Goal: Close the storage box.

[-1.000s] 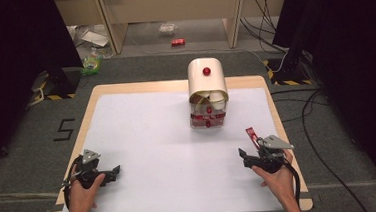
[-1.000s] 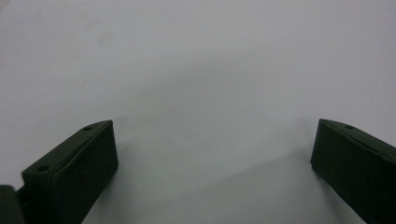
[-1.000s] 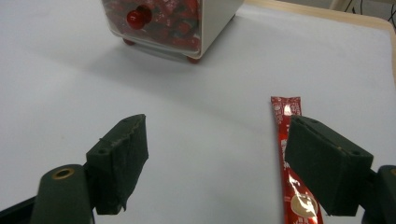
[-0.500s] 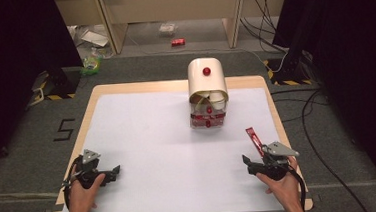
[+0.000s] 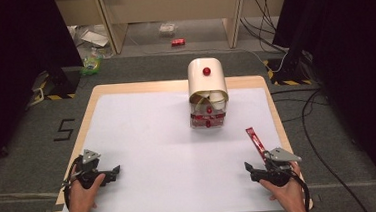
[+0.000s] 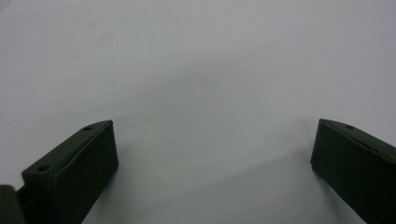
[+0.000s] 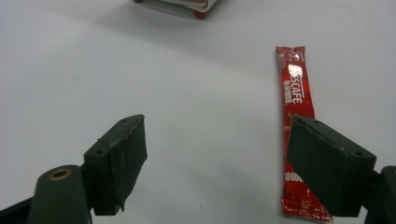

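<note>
Coffee sachet (image 7: pixel 297 119): lay flat at table's (image 5: pixel 142 124) near right, beside right gripper (image 7: pixel 233 172), both grippers' jaws spread, empty. Judged light, limp, slippery; best pinched across its middle. Left gripper (image 5: pixel 111 172) rested near left.

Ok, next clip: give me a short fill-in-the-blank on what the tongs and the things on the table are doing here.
1. The red coffee sachet lies flat on the white table beside the ____ tongs.
2. The jaws of both the left tongs and the right are ____.
3. The cream container has a ____ knob on top.

Missing words: right; open; red
</note>
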Demonstrator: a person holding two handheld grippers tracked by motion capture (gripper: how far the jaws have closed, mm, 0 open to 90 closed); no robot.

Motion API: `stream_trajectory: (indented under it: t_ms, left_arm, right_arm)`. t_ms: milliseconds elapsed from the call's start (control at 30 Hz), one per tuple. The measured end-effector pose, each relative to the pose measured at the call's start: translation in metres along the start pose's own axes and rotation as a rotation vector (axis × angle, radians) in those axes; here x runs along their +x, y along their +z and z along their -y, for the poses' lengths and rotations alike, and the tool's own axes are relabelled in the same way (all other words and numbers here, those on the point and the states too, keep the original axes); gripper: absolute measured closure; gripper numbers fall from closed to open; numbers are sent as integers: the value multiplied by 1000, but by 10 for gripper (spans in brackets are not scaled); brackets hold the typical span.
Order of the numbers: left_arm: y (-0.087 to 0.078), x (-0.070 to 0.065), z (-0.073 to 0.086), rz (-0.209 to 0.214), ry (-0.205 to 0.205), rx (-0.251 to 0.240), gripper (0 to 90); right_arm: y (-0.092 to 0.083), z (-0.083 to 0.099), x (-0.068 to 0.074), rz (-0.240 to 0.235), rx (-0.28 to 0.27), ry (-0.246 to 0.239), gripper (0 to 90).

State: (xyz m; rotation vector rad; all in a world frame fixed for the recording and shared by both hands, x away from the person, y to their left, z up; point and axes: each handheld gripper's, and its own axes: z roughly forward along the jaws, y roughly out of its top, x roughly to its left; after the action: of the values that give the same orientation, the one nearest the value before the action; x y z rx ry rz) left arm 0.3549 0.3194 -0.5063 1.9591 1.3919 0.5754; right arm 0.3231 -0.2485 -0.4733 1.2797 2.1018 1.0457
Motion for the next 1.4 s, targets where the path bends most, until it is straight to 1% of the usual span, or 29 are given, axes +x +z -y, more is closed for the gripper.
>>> stream_trajectory:
  t_ms: [167,400,600,667,700,967,1033,1200,1400]
  left_arm:
    - [0,0,0,0,0,0,0]
    - [0,0,0,0,-1,-1,0]
    - [0,0,0,0,0,0,0]
    - [0,0,0,0,-1,-1,0]
    - [0,0,0,0,-1,0,0]
    - [0,0,0,0,-1,0,0]
    - [0,0,0,0,0,0,0]
    - [0,0,0,0,0,0,0]
    - [0,0,0,0,0,0,0]
  right_arm:
    - [-3,3,0,-1,3,1,208]
    - [-5,10,-2,-3,40,1,207]
    - [-5,16,-4,-7,82,0,207]
    - [-5,18,-5,0,89,-11,208]
    - [-5,19,-4,2,96,-6,208]
    - [-3,24,-3,-10,143,-27,208]
    - [-3,25,-3,-12,141,-18,209]
    - [-3,26,-5,-17,131,-24,206]
    - [-4,27,-4,-18,129,-19,206]
